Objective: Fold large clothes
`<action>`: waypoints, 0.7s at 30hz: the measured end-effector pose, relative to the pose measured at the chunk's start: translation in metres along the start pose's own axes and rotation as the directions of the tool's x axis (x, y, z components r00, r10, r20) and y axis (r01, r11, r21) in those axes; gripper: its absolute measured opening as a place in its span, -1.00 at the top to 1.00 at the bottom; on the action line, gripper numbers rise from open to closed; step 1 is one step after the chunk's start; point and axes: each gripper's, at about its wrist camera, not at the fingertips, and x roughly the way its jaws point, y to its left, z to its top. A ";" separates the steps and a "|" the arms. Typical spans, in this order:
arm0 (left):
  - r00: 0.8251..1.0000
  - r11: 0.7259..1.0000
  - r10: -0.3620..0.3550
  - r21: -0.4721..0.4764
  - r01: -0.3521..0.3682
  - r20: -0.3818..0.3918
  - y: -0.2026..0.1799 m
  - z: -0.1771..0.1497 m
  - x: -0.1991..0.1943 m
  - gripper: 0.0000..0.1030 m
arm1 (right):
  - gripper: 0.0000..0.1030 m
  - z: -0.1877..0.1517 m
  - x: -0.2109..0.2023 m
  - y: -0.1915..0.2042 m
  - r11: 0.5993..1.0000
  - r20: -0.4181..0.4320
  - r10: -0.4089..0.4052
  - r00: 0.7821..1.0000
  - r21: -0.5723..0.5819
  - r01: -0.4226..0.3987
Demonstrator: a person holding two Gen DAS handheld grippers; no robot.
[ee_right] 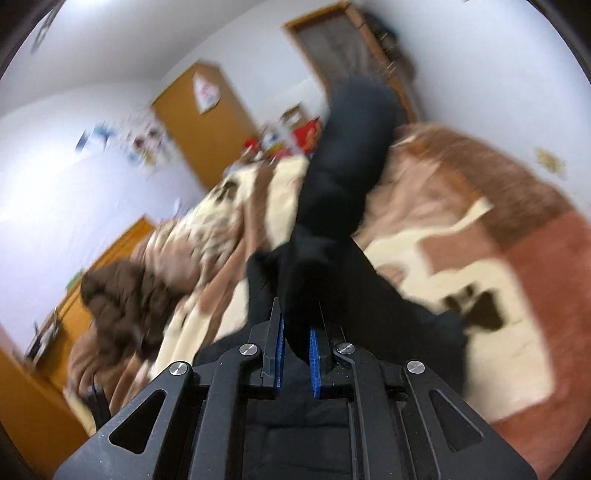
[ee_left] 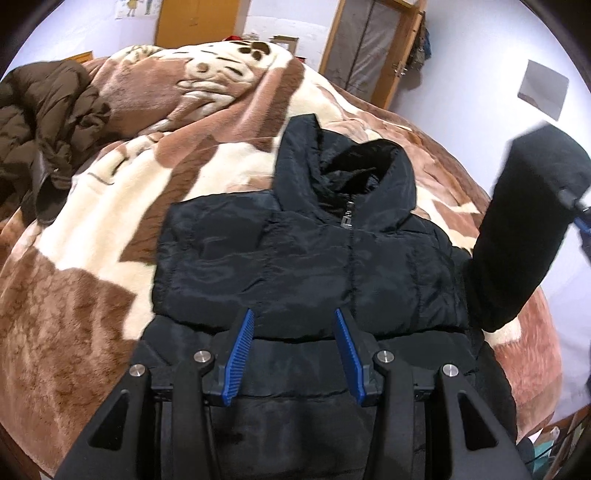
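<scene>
A black hooded puffer jacket [ee_left: 303, 258] lies front up on the bed, hood toward the far side, zip closed. My left gripper [ee_left: 293, 350] hovers over its lower body with blue pads apart and nothing between them. The jacket's right sleeve [ee_left: 524, 236] is lifted into the air at the right, pulled up by my right gripper [ee_left: 583, 218] at the frame edge. In the blurred right wrist view the right gripper [ee_right: 296, 343] is shut on that black sleeve [ee_right: 332, 206], which stretches away from the pads toward the bed.
A brown and cream plush blanket [ee_left: 110, 229] covers the bed. A brown puffer coat [ee_left: 48, 122] lies bunched at the far left. Wooden doors [ee_left: 199, 22] and a wardrobe [ee_left: 369, 51] stand along the far wall.
</scene>
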 end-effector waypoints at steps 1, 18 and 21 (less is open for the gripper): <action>1.000 1.000 0.003 -0.009 -0.003 0.002 0.006 -0.002 -0.001 0.08 | 0.78 -0.011 0.014 0.006 1.000 -0.033 0.003 0.999 -0.011 -0.004; 1.000 0.995 -0.022 -0.100 0.022 0.006 0.053 -0.002 -0.003 -0.07 | -0.10 -0.107 0.134 0.022 0.998 -0.365 0.025 0.930 -0.050 -0.046; 0.998 0.995 -0.061 -0.078 0.062 0.023 0.035 0.010 -0.002 -0.08 | -0.10 -0.091 0.099 0.022 0.994 -0.289 0.085 0.953 -0.037 -0.099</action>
